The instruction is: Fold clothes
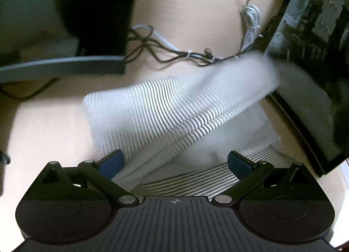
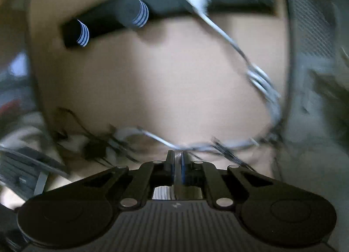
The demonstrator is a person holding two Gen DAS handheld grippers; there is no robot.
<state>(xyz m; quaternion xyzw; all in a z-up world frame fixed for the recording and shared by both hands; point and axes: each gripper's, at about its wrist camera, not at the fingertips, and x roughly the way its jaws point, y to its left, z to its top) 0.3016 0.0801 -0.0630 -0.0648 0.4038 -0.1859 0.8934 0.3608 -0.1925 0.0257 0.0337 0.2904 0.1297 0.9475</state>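
A white knitted garment with thin dark stripes (image 1: 165, 110) lies on the pale beige desk (image 1: 192, 12), one fold lifted in a band that runs diagonally up toward the desk's far right side. The left claw (image 1: 174, 162) hangs spread wide directly over the garment's near edge, touching nothing. The right claw (image 2: 177, 164) is pressed together; striped cloth shows just behind its fingers, so it probably pinches the lifted fold.

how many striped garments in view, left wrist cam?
1: a striped garment lies across the desk ahead of the open left claw, one end lifted toward upper right. Motion blur may hide more.
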